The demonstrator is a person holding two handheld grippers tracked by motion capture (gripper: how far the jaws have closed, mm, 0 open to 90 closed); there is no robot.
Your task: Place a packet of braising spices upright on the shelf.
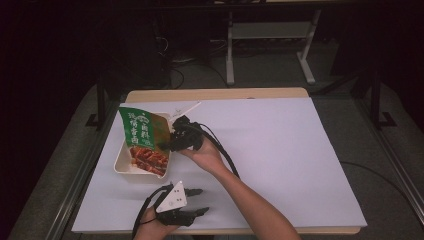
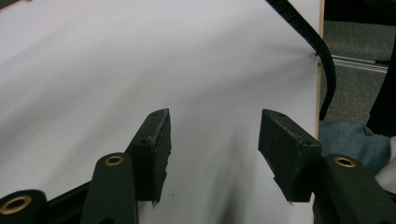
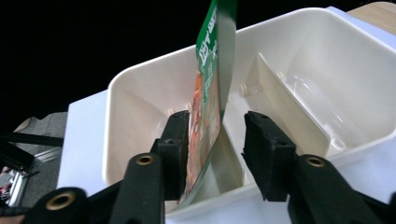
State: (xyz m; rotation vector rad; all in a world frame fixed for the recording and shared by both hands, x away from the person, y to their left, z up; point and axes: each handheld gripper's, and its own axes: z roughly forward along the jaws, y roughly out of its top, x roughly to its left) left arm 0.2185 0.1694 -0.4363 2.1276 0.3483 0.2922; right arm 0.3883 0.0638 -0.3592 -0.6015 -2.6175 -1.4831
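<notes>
High view is showing a white sheet [image 1: 280, 150] covering the table, with a cream tray [image 1: 121, 161] sitting at about nine o'clock on it. Standing in that tray is a green snack packet [image 1: 144, 141], leaning with its printed face turned toward the person and its top edge rising above the tray's rim. The right gripper [image 1: 176, 141] is reaching in from the four o'clock side of the tray, carried by the person's right hand [image 1: 206, 154], and its tips are sitting right at the packet's three o'clock edge. Right gripper view is looking along that gripper [image 3: 215, 154]: the packet [image 3: 211, 98] is standing edge-on between the two black jaws, lying against the jaw at nine o'clock while a clear gap is showing beside the jaw at three o'clock, so the pads are not pinching it and the jaws are standing apart. Behind the packet, the tray [image 3: 327, 56] is showing a divider wall splitting it into compartments. The left gripper [image 1: 197, 201] is resting low at six o'clock, well apart from the tray, with its grey plate facing up. Left gripper view is showing its own jaws spread wide [image 2: 214, 154] over bare white sheet [image 2: 140, 60], gripping nothing.
</notes>
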